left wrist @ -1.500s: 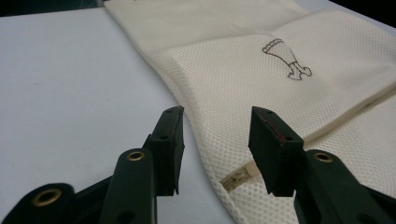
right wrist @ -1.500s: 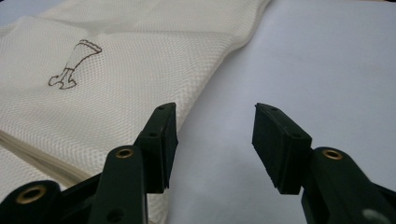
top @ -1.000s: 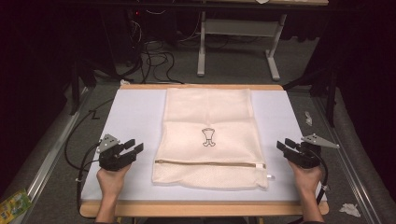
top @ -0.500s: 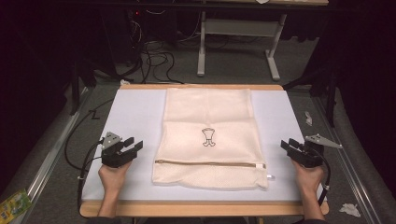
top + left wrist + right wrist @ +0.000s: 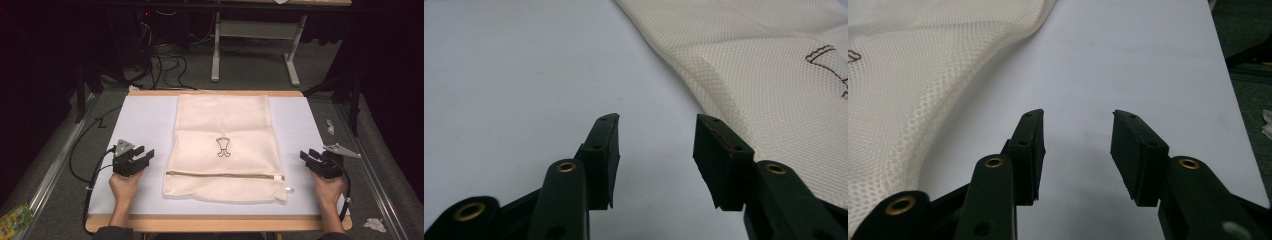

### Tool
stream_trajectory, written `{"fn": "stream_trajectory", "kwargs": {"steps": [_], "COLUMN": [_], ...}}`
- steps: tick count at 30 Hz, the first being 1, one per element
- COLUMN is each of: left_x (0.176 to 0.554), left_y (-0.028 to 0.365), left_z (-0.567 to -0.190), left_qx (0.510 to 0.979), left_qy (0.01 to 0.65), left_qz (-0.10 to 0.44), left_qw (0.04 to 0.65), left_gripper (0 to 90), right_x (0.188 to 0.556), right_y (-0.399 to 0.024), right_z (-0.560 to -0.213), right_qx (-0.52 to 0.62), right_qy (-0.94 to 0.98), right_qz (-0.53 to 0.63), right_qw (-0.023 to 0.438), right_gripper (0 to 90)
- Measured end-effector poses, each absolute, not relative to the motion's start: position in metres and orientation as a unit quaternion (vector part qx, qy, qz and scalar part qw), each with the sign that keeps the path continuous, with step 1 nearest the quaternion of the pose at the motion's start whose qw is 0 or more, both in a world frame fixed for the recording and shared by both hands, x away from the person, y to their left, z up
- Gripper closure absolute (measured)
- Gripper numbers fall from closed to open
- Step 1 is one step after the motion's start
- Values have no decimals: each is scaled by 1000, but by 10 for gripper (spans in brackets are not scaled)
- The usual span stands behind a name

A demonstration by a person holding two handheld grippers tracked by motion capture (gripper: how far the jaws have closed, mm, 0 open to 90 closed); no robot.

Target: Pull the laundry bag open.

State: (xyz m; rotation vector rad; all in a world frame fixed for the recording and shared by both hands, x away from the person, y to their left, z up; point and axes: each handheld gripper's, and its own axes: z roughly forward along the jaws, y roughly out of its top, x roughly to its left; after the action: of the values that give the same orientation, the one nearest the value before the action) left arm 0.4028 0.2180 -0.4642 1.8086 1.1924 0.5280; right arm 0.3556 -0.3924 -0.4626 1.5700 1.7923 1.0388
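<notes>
A cream mesh laundry bag lies flat in the middle of the white table top, with a small dark emblem at its centre and a zipper running across near its front end. My left gripper rests on the table just left of the bag, jaws open and empty. In the left gripper view the bag's mesh edge lies to the right of the open left gripper. My right gripper stands open and empty to the right of the bag. In the right gripper view the bag spreads to the left of the right gripper.
The table has a wooden front edge. Black cables trail off its left side. A white table frame stands on the floor behind. Scraps of paper lie on the floor at the right, a green packet at the left.
My left gripper has slid a little toward the bag and lower onto the table. The right gripper has hardly moved. The bag is unchanged.
</notes>
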Motion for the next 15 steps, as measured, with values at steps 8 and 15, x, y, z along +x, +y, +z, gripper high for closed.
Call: {"fn": "stream_trajectory", "kwargs": {"steps": [8,15], "left_x": [406,408], "left_y": [216,215], "left_z": [-471,-475], "left_qx": [731,731], "left_qy": [484,487], "left_qz": [213,214], "left_qw": [432,428], "left_gripper": [532,532], "right_x": [359,361], "right_y": [-390,-390], "right_z": [-466,-468], "right_qx": [583,585], "right_qy": [669,667], "right_qz": [374,373], "right_qw": [270,272], "right_gripper": [568,565]}}
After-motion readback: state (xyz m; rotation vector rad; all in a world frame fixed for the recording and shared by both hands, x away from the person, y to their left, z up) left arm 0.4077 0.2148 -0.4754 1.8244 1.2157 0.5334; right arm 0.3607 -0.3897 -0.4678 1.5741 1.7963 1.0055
